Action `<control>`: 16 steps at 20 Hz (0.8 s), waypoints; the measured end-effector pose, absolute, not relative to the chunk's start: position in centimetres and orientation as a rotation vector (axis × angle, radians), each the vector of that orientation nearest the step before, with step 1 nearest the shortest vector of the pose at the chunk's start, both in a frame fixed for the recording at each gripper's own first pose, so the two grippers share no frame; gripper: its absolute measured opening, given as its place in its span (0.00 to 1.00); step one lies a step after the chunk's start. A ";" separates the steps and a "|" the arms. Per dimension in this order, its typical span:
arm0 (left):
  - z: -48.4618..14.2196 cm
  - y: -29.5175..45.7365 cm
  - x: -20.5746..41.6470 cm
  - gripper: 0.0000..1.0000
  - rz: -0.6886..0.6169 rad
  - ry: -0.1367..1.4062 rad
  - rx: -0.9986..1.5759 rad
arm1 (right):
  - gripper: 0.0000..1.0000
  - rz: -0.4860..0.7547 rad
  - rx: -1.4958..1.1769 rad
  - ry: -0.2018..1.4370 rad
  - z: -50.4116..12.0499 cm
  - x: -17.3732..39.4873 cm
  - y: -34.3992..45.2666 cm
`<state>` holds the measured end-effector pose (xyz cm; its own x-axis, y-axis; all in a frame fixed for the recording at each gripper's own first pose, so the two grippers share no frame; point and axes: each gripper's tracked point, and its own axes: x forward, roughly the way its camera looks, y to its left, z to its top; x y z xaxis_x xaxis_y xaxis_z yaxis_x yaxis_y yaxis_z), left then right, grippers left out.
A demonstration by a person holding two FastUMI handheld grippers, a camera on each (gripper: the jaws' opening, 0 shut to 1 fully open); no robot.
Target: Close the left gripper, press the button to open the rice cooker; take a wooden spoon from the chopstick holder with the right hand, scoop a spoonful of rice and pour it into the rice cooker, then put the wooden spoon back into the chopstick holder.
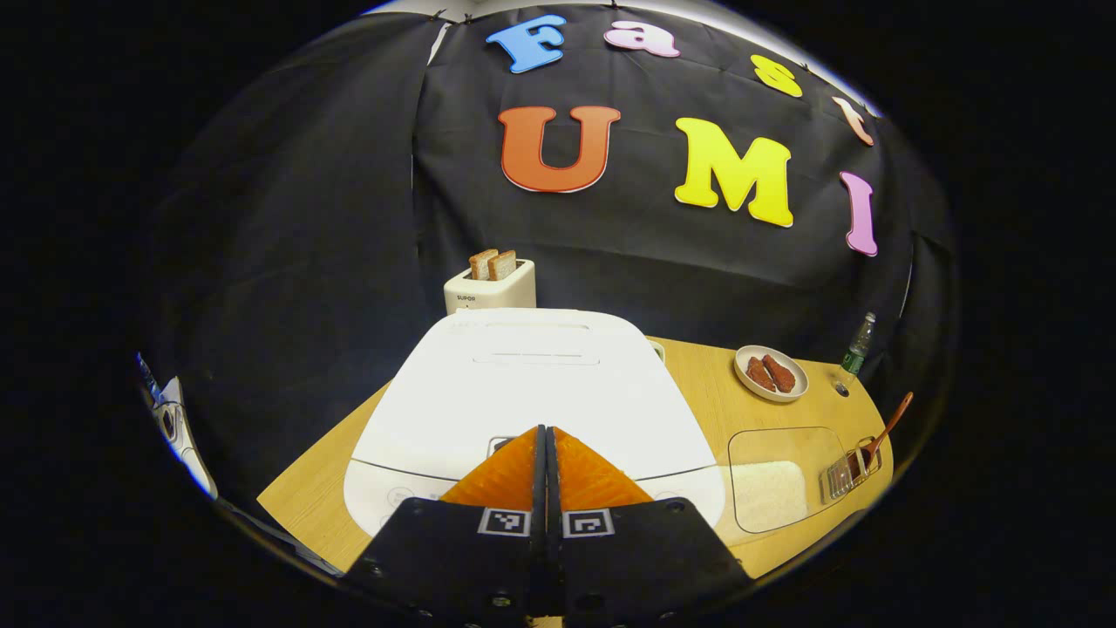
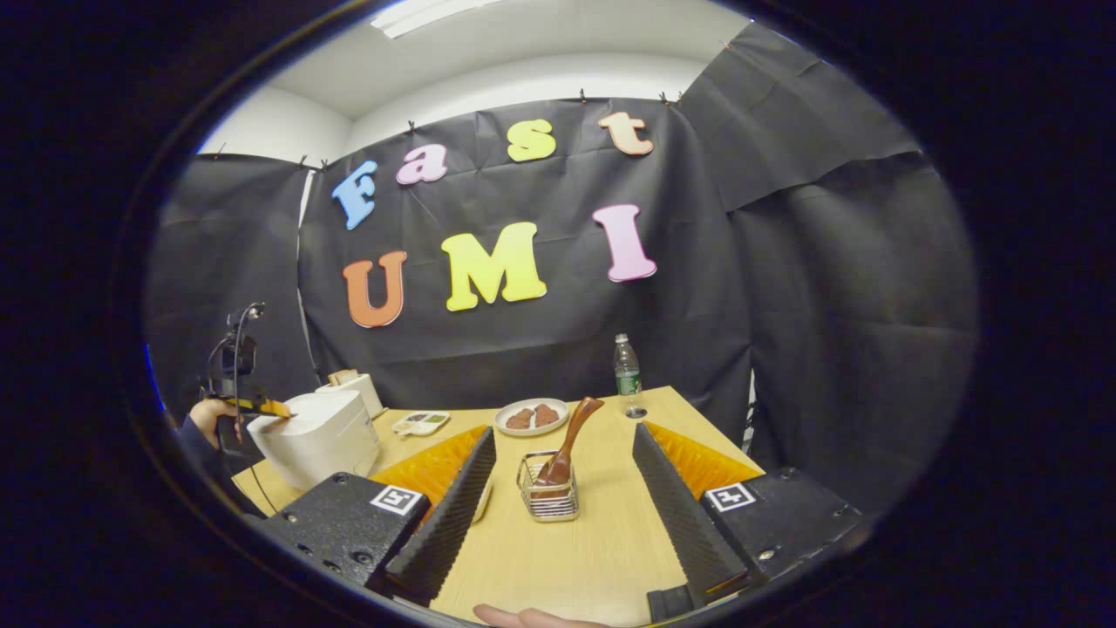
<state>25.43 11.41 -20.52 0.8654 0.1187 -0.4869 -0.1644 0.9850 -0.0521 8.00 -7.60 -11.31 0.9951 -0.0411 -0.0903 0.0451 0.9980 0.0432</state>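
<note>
The white rice cooker point(image 1: 532, 392) sits with its lid down, right in front of me in the left gripper view. My left gripper point(image 1: 546, 433) is shut, its tips together at the button on the cooker's front edge. It also appears far left over the rice cooker point(image 2: 316, 436) in the right gripper view, as the left gripper point(image 2: 277, 408) in a hand. A wooden spoon point(image 2: 568, 447) leans in the wire chopstick holder point(image 2: 547, 488). My right gripper point(image 2: 562, 432) stands open, its fingers either side of the holder and short of it. A clear tray of rice point(image 1: 772, 488) lies right of the cooker.
A toaster point(image 1: 489, 286) with two slices stands behind the cooker. A plate point(image 2: 530, 417) of brown food and a water bottle point(image 2: 625, 373) stand at the table's far side. A small dish point(image 2: 420, 423) lies near the cooker. The wooden table point(image 2: 575, 549) ends close to the booth wall.
</note>
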 end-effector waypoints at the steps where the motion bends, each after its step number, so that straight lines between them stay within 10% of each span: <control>1: -20.3 11.4 25.4 0.00 0.146 0.499 -0.104 | 0.98 -0.048 0.044 0.095 -11.4 7.8 -7.9; 14: -9.6 10.2 19.7 0.00 0.099 0.270 -0.043 | 1.00 0.014 0.080 0.121 -12.4 7.4 -7.0; 16: -7.8 9.0 17.7 0.31 0.072 0.200 -0.026 | 1.00 0.006 0.080 0.141 -13.2 7.6 -7.3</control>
<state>17.73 9.00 -7.77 0.9774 0.0691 -0.1996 -0.0743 0.9971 -0.0187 7.64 -7.25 -13.19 0.9900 0.0114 -0.1404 -0.0001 0.9968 0.0801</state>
